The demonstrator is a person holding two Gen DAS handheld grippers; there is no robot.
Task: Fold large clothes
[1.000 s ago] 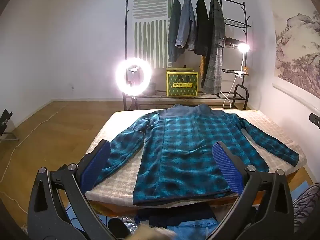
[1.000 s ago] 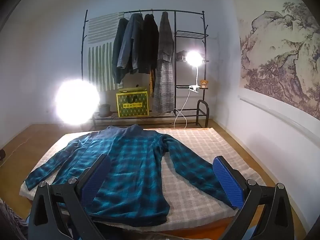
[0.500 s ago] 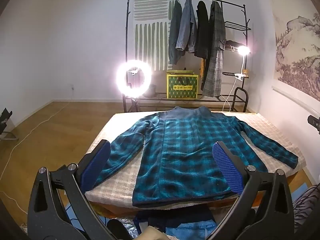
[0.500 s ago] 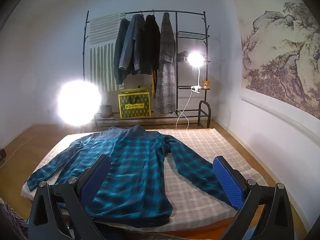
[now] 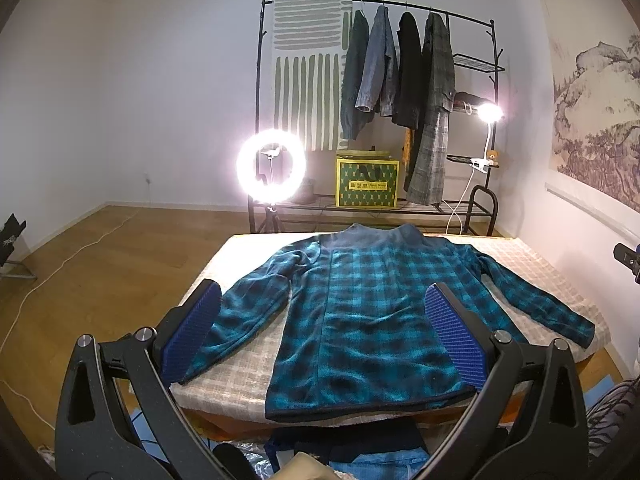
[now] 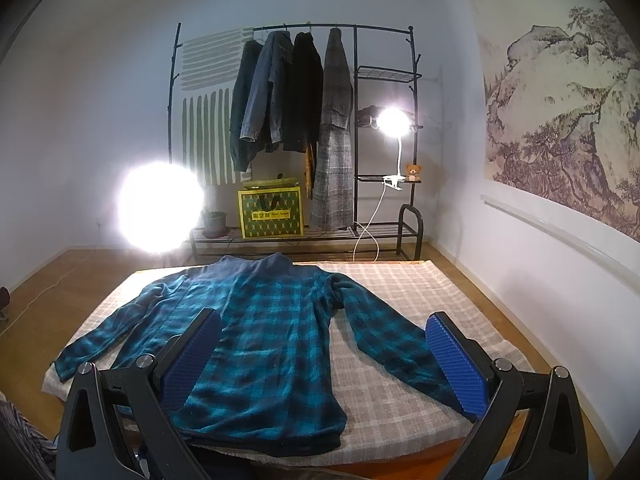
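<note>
A teal and black plaid shirt (image 5: 372, 312) lies flat on a table covered with a beige checked cloth (image 5: 536, 272), collar away from me, both sleeves spread out and down. It also shows in the right wrist view (image 6: 264, 328). My left gripper (image 5: 324, 328) is open and empty, held above the near edge of the table over the shirt's hem and left sleeve. My right gripper (image 6: 324, 356) is open and empty, held above the near edge between the shirt's body and its right sleeve (image 6: 392, 340).
A clothes rack (image 5: 400, 80) with hanging coats stands behind the table, with a yellow box (image 5: 367, 184), a ring light (image 5: 271, 166) and a clip lamp (image 5: 489, 113). More clothes (image 5: 360, 452) lie on the floor below the near edge. A wall runs along the right.
Both grippers have risen and pulled back slightly; the shirt sits a little lower in both views. The shirt has not moved and both grippers stay open.
</note>
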